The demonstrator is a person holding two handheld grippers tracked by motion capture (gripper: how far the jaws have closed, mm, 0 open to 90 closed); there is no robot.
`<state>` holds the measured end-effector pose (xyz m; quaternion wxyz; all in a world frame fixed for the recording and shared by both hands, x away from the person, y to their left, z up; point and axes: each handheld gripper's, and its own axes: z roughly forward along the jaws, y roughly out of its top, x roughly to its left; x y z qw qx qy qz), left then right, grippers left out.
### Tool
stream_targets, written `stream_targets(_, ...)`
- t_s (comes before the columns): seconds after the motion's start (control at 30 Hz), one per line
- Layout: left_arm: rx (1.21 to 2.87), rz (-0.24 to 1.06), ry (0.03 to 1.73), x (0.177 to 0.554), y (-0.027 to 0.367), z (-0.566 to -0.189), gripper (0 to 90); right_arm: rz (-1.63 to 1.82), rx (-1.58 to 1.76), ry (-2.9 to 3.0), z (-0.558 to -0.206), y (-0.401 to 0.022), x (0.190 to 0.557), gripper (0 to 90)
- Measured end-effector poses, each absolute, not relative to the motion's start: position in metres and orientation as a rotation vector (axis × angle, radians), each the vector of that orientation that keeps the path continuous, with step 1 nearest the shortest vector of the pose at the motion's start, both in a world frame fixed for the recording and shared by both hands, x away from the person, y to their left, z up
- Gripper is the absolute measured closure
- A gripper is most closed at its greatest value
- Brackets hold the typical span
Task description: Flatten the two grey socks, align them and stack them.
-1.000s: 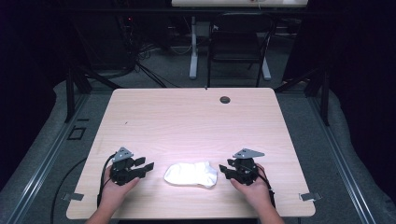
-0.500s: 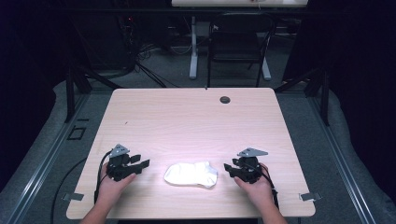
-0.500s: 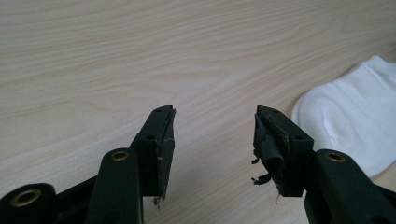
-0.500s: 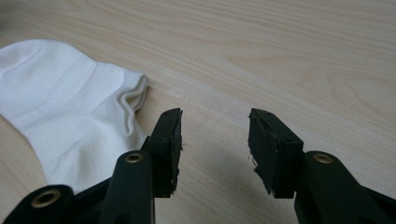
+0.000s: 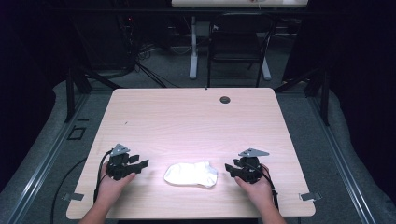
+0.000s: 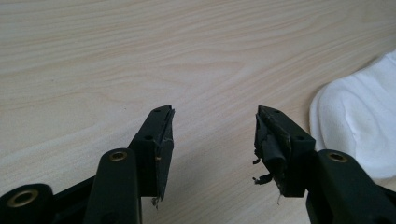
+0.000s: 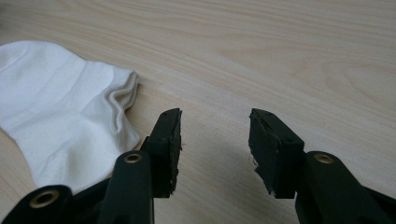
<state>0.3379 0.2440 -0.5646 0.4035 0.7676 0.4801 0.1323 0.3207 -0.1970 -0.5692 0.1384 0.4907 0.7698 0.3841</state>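
no legible text, label, brand, number or sign on any surface.
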Motion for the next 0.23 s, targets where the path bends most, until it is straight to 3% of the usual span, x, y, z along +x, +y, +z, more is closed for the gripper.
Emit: stream_targets(0.23,1.931,0.329,1.209,0.3373,0.2425,-0.5646,47.2,1.111,1.421,2.227,-0.5692,-0.1976,0.321,54.1)
